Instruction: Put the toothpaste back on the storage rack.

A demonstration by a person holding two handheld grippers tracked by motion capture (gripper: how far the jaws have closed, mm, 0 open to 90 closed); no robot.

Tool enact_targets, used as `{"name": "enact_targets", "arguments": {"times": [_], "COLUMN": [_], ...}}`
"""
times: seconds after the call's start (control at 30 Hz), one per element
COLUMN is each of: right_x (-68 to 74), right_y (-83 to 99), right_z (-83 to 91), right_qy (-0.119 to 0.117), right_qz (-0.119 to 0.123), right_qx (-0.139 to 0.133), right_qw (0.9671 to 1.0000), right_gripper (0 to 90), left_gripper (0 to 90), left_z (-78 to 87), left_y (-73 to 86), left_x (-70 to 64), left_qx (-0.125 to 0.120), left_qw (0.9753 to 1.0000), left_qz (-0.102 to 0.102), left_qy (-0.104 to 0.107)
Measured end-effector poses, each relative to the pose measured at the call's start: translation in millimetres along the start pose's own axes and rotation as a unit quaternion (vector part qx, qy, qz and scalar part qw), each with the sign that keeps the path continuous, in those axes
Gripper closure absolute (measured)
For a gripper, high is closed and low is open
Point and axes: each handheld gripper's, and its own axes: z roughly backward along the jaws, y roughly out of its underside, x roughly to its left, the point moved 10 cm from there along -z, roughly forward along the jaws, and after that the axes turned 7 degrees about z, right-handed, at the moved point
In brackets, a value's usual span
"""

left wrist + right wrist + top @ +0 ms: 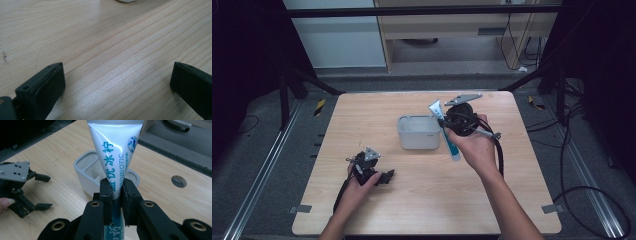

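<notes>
The right tongs [115, 192] are clamped around the middle of a toothpaste tube [115, 152], held above the tabletop [422, 170] just beside a white container [418, 132]. The tube is white and blue-green with printed lettering, its flat crimped end farthest from the hand. The left tongs [384, 176] rest low on the tabletop, jaws spread wide and holding nothing.

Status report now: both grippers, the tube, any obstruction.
Right gripper shut on toothpaste tube, beside white container. Left gripper open, resting on table. Nothing in the way.
</notes>
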Motion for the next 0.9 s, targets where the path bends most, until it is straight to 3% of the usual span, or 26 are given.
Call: {"name": "enact_targets", "arguments": {"times": [0.27,0.9], "right_x": [5.1,4.8], "right_y": [-16.2,-46.0], "right_z": [0.1,-6.9], "right_qy": [-0.002,0.02], "right_qz": [0.001,-0.02], "right_qx": [-0.022,-0.07], "right_qw": [0.9997,0.9972], "right_gripper": [80.0,80.0], "left_gripper": [0.0,0.0], "left_z": [0.0,0.0], "left_y": [0.0,-0.1], "left_x": [0.0,-0.1], "left_qx": [0.0,0.0], "left_qw": [1.0,1.0], "left_qz": [0.0,0.001], "left_qy": [0.0,-0.001]}}
